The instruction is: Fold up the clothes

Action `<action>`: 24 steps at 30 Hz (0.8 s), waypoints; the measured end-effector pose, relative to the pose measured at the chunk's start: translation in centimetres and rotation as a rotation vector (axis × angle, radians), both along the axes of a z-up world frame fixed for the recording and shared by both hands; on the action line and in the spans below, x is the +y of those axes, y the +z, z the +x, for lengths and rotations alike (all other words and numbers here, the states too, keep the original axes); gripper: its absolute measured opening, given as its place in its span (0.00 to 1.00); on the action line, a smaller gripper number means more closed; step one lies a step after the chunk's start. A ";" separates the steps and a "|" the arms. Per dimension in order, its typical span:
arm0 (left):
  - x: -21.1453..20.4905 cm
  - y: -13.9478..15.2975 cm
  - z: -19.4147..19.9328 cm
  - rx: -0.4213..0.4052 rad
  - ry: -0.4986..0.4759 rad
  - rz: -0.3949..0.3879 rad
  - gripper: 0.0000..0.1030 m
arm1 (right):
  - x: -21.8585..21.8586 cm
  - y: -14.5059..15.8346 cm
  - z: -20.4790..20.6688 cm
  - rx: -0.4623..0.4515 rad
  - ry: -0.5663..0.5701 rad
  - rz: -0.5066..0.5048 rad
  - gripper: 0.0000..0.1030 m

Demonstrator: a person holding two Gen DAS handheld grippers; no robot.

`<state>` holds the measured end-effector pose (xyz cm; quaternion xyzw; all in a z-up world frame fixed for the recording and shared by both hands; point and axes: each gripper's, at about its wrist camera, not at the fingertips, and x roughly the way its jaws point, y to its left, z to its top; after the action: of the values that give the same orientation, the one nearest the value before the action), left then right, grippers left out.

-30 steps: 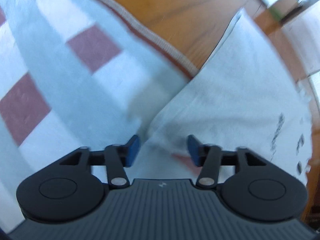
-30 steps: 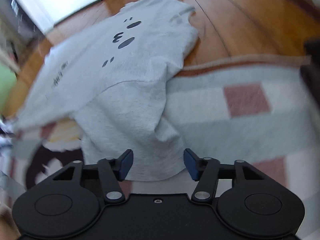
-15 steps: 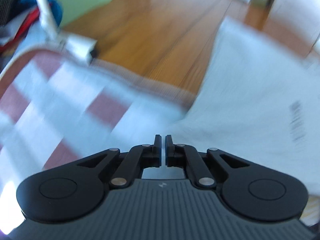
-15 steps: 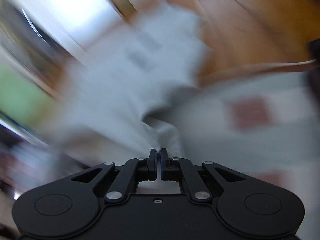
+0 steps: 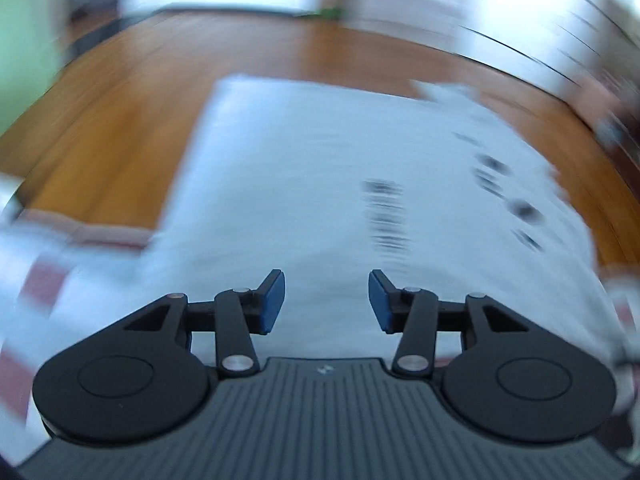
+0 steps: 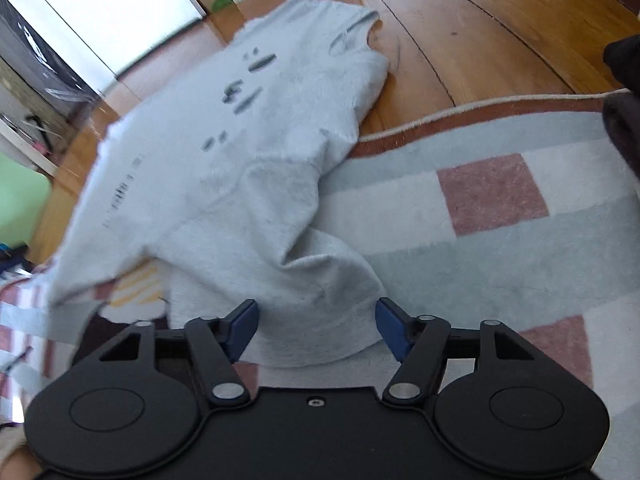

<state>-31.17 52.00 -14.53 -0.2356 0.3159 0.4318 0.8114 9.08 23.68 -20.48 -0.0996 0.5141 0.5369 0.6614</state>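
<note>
A light grey T-shirt (image 6: 256, 152) with dark print lies spread, partly on the wooden floor and partly on the rug. One sleeve (image 6: 320, 296) is bunched toward me on the rug. My right gripper (image 6: 316, 326) is open just above that sleeve's hem, with nothing between its fingers. In the blurred left wrist view the same T-shirt (image 5: 320, 184) stretches flat ahead. My left gripper (image 5: 326, 300) is open over the shirt's near edge, holding nothing.
A rug (image 6: 500, 216) in pale grey, white and dusty-red squares, with a red-brown border, covers the near floor. Wooden floor (image 6: 480, 20) lies beyond. A dark object (image 6: 624, 92) sits at the right edge. A green object (image 6: 20, 196) is at the left.
Half a second ago both grippers were shut on the shirt's fabric; both are open now and the shirt lies flatter. The left view has swung to face along the shirt.
</note>
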 end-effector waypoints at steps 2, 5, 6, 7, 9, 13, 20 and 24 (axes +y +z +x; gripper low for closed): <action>-1.5 0.1 3.0 0.005 -0.115 0.025 0.47 | 0.6 1.0 0.2 0.016 0.021 0.043 0.06; -2.5 -0.2 6.2 -0.057 -0.211 -0.033 0.51 | 1.6 2.7 0.6 0.050 0.050 0.109 0.06; -2.9 -0.3 7.3 -0.077 -0.243 -0.053 0.51 | 2.4 3.5 1.3 0.101 0.044 0.132 0.06; -3.2 -0.4 8.4 -0.098 -0.275 -0.072 0.52 | 3.3 4.4 2.0 0.152 0.039 0.155 0.06; -4.0 -0.6 10.5 -0.139 -0.340 -0.111 0.55 | 5.6 5.9 3.1 0.227 0.040 0.177 0.06; -5.4 -0.9 14.8 -0.221 -0.468 -0.189 0.73 | 11.9 7.7 2.8 0.228 0.150 0.127 0.06; -4.1 -5.1 20.4 -0.277 -0.398 -0.363 0.70 | 18.8 7.3 0.8 0.279 0.265 0.064 0.07; -1.2 -8.4 19.4 -0.199 -0.255 -0.410 0.06 | 18.9 7.6 0.4 0.271 0.306 0.078 0.15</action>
<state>-11.75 50.79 -22.89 -0.3946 0.3426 0.2280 0.8216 9.51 42.56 -12.89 -0.0779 0.5563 0.6591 0.5001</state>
